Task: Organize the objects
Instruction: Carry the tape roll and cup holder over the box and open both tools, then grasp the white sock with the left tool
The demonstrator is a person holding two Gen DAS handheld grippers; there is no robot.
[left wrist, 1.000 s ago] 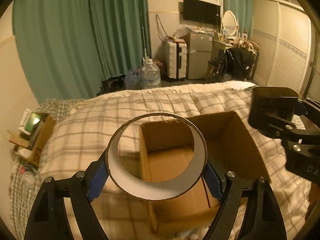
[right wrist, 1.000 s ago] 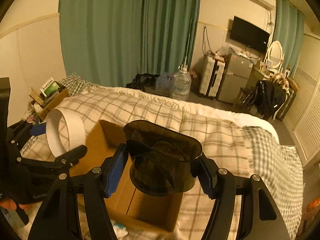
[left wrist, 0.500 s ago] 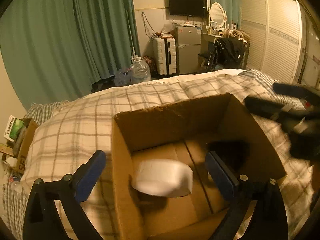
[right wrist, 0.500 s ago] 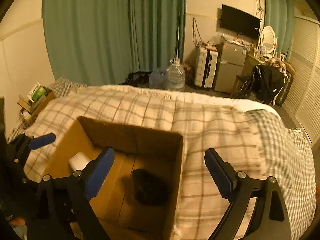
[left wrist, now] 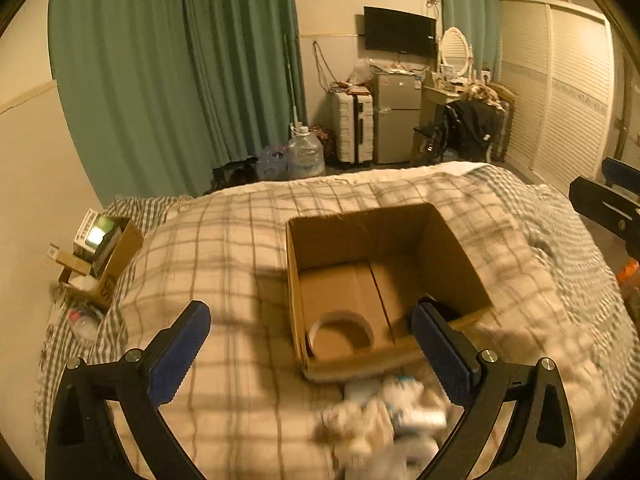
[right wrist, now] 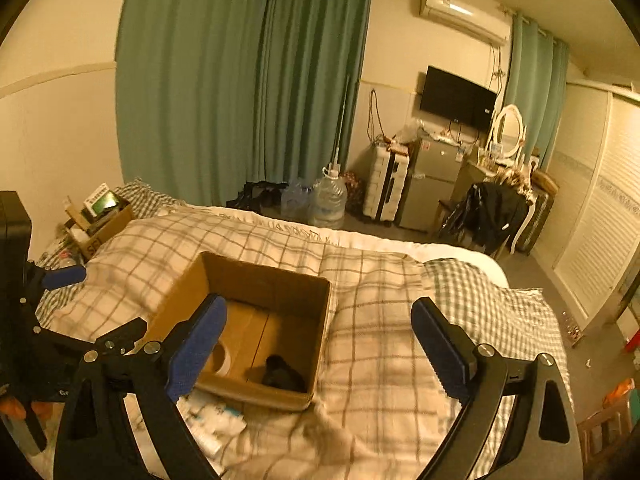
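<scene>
An open cardboard box (left wrist: 320,236) (right wrist: 276,276) sits on the plaid bed. A white tape ring (left wrist: 340,330) (right wrist: 222,358) lies flat in its near left corner. A dark cup (right wrist: 282,376) lies in its near right corner, mostly hidden behind my left gripper's right finger in the left wrist view. My left gripper (left wrist: 312,344) is open and empty, held above the box's near edge. My right gripper (right wrist: 320,344) is open and empty, above the box's right side.
A blurred pile of white packets (left wrist: 384,412) (right wrist: 216,420) lies on the bed in front of the box. A small carton of items (left wrist: 100,256) stands at the bed's left edge. Water jugs (right wrist: 326,200), a suitcase and a fridge stand beyond the bed.
Both grippers opened and dropped the tape ring and the dark cup into the box, then pulled back and up. Both objects now lie still on the box floor.
</scene>
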